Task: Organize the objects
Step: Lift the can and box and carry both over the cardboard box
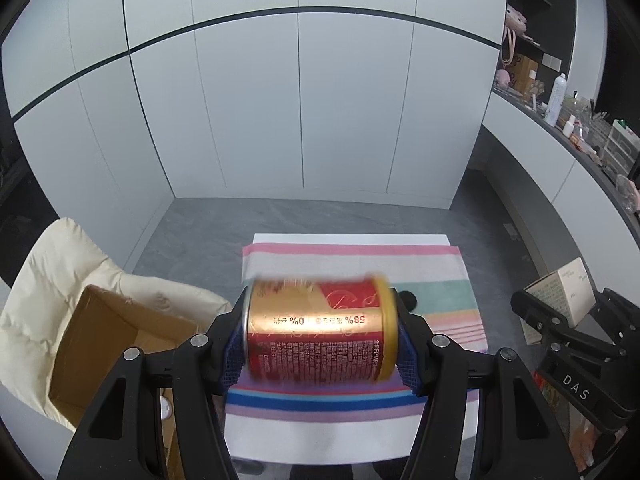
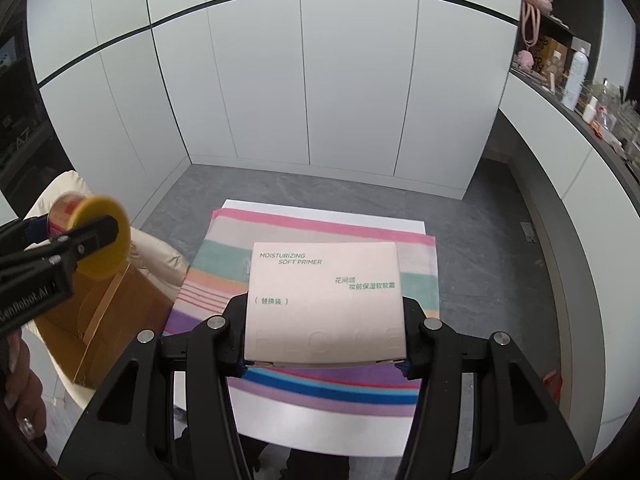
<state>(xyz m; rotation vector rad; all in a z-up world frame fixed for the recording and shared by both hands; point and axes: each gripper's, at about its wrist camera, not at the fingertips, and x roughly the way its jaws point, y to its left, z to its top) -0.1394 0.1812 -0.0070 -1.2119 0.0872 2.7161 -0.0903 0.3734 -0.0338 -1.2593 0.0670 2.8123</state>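
Note:
My left gripper point(image 1: 320, 336) is shut on a red and gold can point(image 1: 320, 332), held sideways by its two ends above the striped cloth point(image 1: 440, 304). The can's yellow end point(image 2: 105, 237) shows in the right wrist view at the left, above the cardboard box point(image 2: 116, 320). My right gripper point(image 2: 324, 340) is shut on a pale pink primer box point(image 2: 326, 300), held above the striped cloth point(image 2: 224, 280). That box also shows at the right in the left wrist view point(image 1: 560, 296).
An open cardboard box point(image 1: 104, 344) rests on a cream cushioned chair point(image 1: 52, 280) left of the small white table point(image 1: 352, 440). A small black object point(image 1: 410, 300) lies on the cloth. A cluttered counter point(image 1: 580, 132) runs along the right wall.

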